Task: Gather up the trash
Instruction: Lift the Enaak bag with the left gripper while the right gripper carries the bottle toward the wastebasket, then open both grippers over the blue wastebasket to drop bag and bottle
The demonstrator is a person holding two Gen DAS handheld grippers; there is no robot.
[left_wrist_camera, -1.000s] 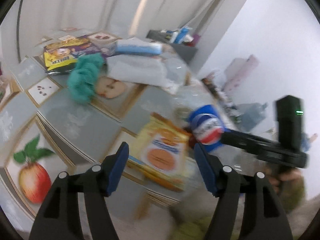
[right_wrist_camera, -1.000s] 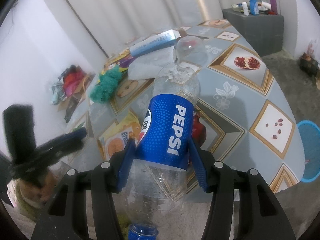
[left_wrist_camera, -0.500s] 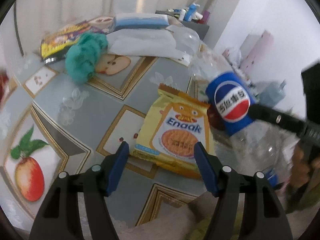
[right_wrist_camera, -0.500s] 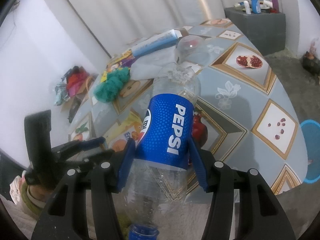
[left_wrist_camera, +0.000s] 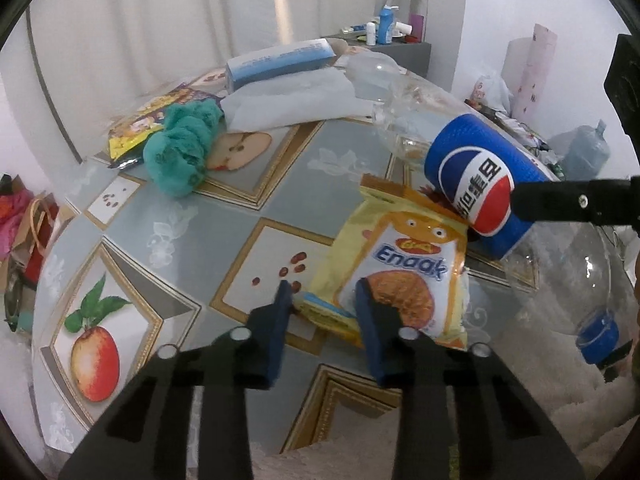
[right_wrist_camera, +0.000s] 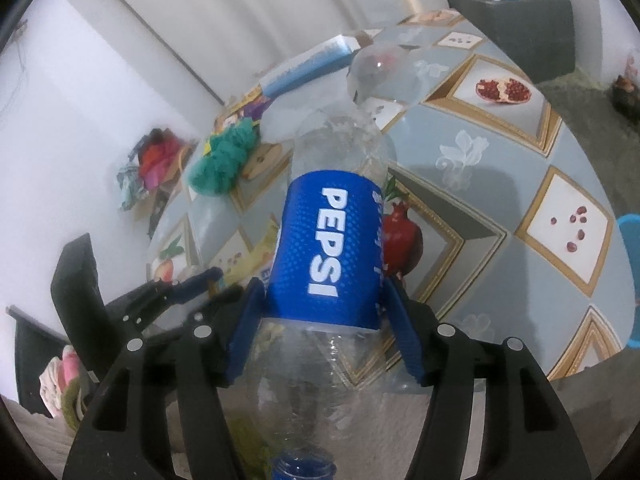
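Yellow wrapper (left_wrist_camera: 394, 264) corner between closing left claw (left_wrist_camera: 324, 300) | right claw (right_wrist_camera: 324, 300) clamps Pepsi bottle (right_wrist_camera: 332, 248)

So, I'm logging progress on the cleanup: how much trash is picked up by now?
Done: nothing visibly binned. In hand: the right gripper clamps the Pepsi bottle; the left gripper has just been closing around the yellow snack packet, not yet pinching it. Left on the table: green cloth, blue box, another wrapper.
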